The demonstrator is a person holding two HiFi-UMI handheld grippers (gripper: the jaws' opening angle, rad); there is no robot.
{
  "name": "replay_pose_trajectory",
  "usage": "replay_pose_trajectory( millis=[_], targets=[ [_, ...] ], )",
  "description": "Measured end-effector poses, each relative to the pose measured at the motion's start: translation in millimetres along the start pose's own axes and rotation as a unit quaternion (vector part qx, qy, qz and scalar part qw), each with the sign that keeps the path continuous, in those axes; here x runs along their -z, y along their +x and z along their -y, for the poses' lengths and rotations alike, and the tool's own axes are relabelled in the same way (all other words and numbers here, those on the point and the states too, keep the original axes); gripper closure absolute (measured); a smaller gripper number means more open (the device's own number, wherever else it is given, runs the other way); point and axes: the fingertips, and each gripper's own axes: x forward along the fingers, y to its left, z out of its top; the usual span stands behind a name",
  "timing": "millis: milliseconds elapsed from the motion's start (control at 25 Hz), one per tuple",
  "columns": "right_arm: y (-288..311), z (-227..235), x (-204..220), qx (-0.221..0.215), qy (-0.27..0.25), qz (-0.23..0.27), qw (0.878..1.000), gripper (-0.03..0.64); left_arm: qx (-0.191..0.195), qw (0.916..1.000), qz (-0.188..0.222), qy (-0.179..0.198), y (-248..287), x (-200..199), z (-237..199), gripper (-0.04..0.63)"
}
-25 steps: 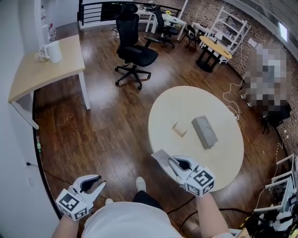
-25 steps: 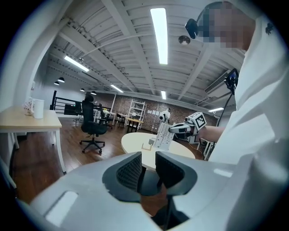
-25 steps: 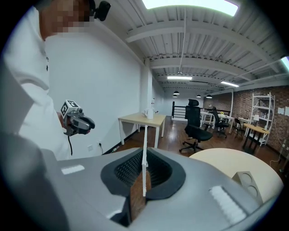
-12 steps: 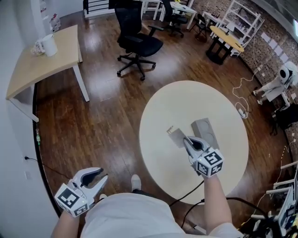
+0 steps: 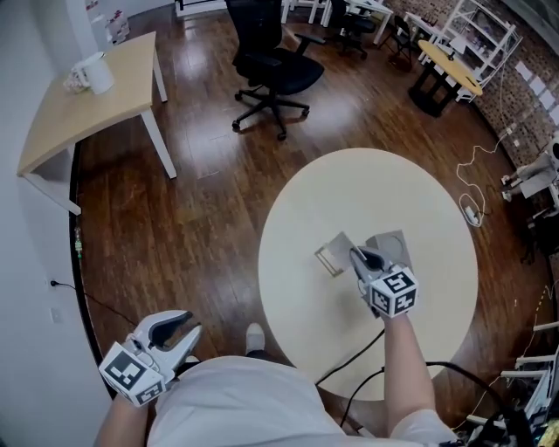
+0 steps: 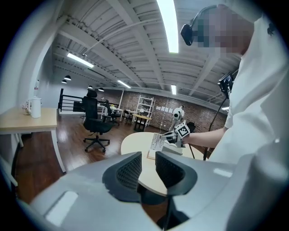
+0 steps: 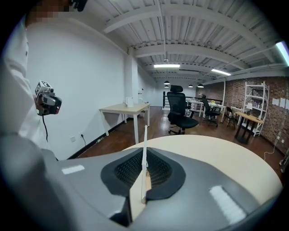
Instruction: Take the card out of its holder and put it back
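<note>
Card (image 7: 144,151) is sitting pinched edge-on in the jaws of my right gripper (image 7: 144,178), close by the holder (image 5: 329,260) on the bench (image 5: 419,196). Best, I am judging, to keep it upright and square to the slot. On my left gripper (image 6: 146,168) the jaws are hanging spread, empty.

We see a round worktop (image 5: 376,192), pale and bare over most of its top, on a dark wooden floor (image 5: 201,227). A grey box (image 5: 395,244) lies right of its middle. Beyond the far edge stands 1 black office chair (image 5: 275,65). At far left is a rectangular worktop (image 5: 79,118) with 1 white jug (image 5: 94,72) near its far left corner. Off the round worktop's right edge, a white cable (image 5: 472,188) trails over the floor. A yellow-topped table (image 5: 450,65) and a white shelf rack (image 5: 485,26) stand at far right.
</note>
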Motion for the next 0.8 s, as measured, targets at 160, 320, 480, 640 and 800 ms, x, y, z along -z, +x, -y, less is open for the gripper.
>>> replay_pose_trajectory(
  millis=[160, 320, 480, 640, 800],
  targets=[
    [9.9, 6.0, 6.7, -0.007, 0.000, -0.011, 1.000, 0.595, -0.008, 0.9999, -0.009, -0.003, 5.8, -4.9, -7.4, 0.494],
    [11.4, 8.7, 7.1, -0.011, 0.005, -0.010, 1.000, 0.597, -0.008, 0.9998, -0.017, -0.005, 15.2, -7.0, -14.7, 0.494],
    [7.3, 7.0, 11.4, -0.012, 0.004, -0.010, 1.000, 0.597, 0.001, 0.9998, -0.021, -0.002, 26.6, -11.1, -15.7, 0.494],
    [8.9, 9.4, 10.8, -0.018, 0.006, -0.005, 1.000, 0.597, 0.013, 0.9996, -0.026, 0.002, 35.9, -15.6, -12.9, 0.494],
    [17.7, 10.0, 8.7, -0.033, -0.004, -0.011, 0.999, 0.597, 0.017, 0.9993, -0.033, 0.006, 40.8, -16.2, -11.3, 0.494]
  ],
)
